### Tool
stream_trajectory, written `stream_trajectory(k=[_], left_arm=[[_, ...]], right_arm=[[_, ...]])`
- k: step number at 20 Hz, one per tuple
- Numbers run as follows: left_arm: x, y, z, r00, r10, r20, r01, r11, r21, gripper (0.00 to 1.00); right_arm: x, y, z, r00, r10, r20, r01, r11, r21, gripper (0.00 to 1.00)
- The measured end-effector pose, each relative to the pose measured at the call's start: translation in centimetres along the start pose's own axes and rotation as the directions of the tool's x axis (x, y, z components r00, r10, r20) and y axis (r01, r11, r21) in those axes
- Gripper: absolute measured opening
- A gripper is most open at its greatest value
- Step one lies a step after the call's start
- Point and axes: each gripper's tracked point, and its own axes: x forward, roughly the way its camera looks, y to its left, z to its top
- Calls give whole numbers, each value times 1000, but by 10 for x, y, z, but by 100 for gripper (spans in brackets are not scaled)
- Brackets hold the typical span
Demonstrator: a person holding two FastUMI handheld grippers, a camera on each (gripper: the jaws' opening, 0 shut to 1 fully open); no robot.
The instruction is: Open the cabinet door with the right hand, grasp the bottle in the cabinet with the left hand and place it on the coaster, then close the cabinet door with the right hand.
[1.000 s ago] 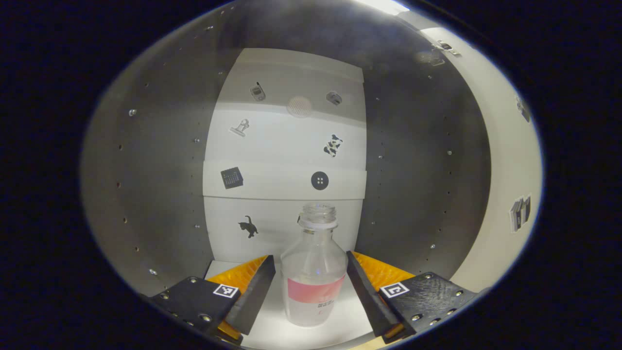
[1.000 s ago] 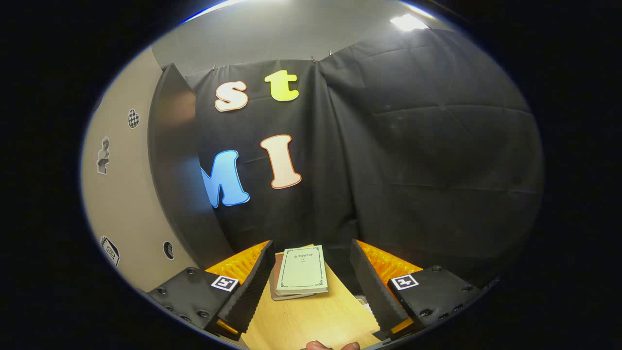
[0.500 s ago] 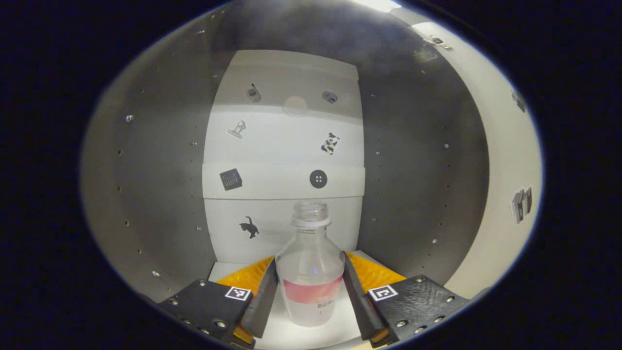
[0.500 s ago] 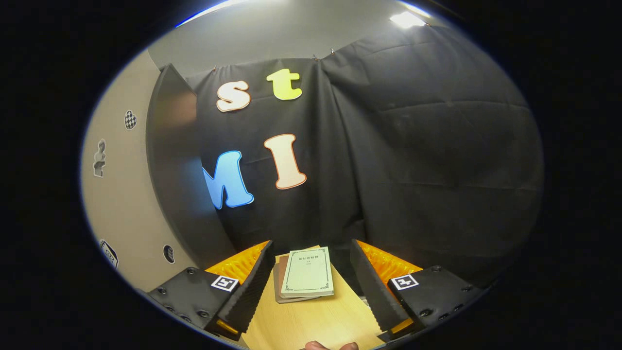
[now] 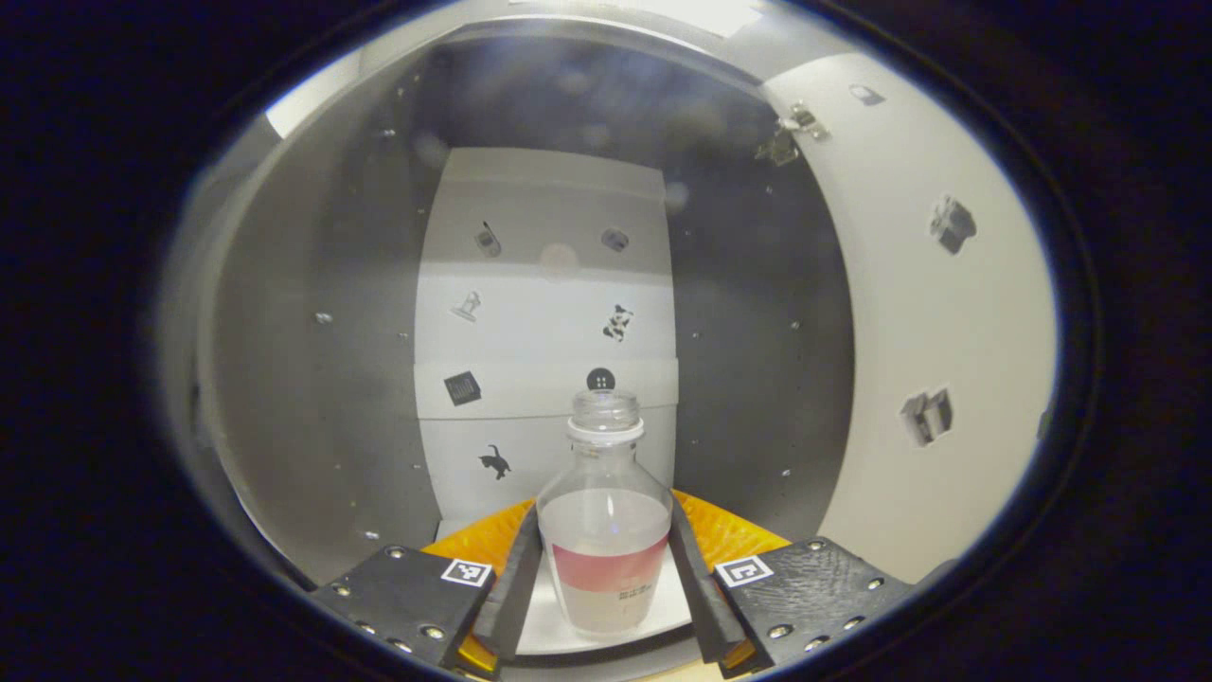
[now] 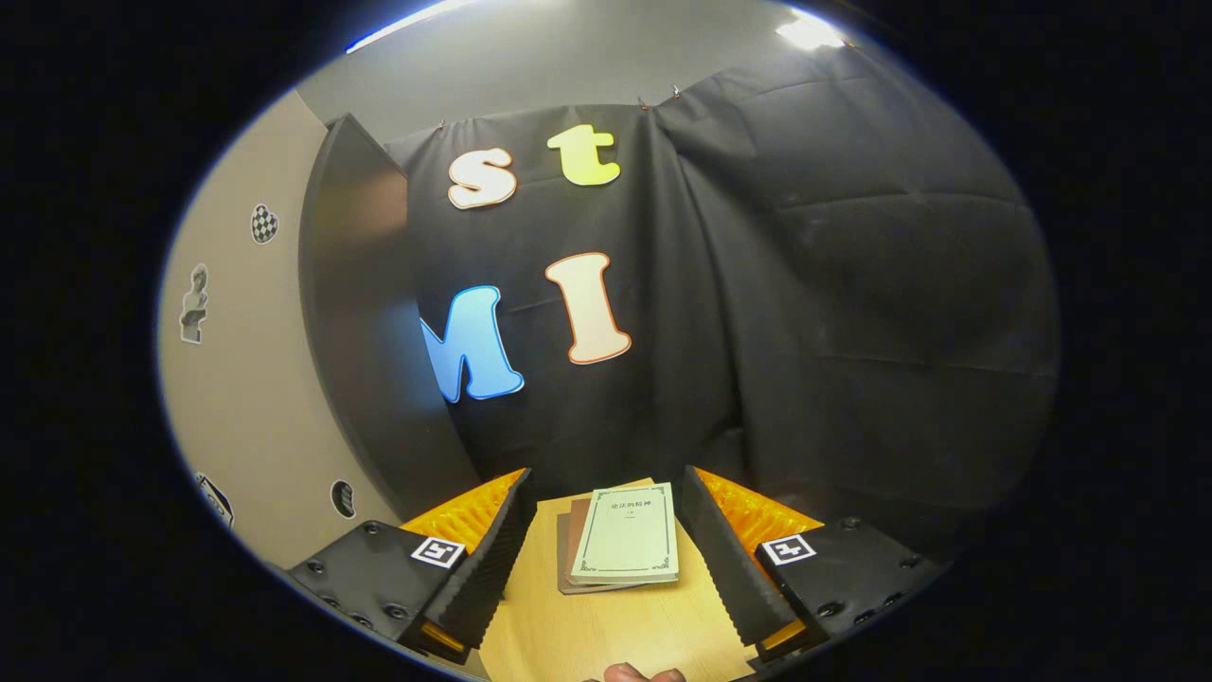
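in the left gripper view the cabinet (image 5: 312, 379) stands open, and the clear bottle (image 5: 606, 530) is upright and uncapped at the front of its white shelf (image 5: 544, 620). the bottle has a red band around its lower body; whether it holds any liquid cannot be told. the left gripper (image 5: 606, 583) has its fingers (image 5: 516, 587) closed on the bottle, one pressed against each side of the lower body. grey side walls with rows of small holes flank the bottle with room on both sides, and a white back panel carrying small stickers lies well behind it. the cabinet door (image 5: 937, 332) is swung out to the right.

in the right gripper view the right gripper (image 6: 606, 559) hangs with its fingers apart and nothing between them, above the wooden bench (image 6: 615, 644). two stacked books (image 6: 625, 535) lie on the bench near its far edge.
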Motion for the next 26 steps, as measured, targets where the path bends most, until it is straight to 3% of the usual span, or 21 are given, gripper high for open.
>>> stream_trajectory(k=[6,10,18,26], left_arm=[[-90,45,23,997,68,29,-67,997,-22,69],[-152,91,-1,990,140,6,-140,990,12,69],[-248,167,-95,962,263,-67,-261,965,40,69],[-281,192,-224,933,338,-122,-334,941,51,70]], right_arm=[[-10,13,5,999,-12,30,12,1000,-21,98],[-22,24,8,998,-27,54,28,1000,-9,98],[-52,50,4,998,-40,56,41,999,-27,98],[-80,58,11,994,-92,57,93,996,-8,98]])
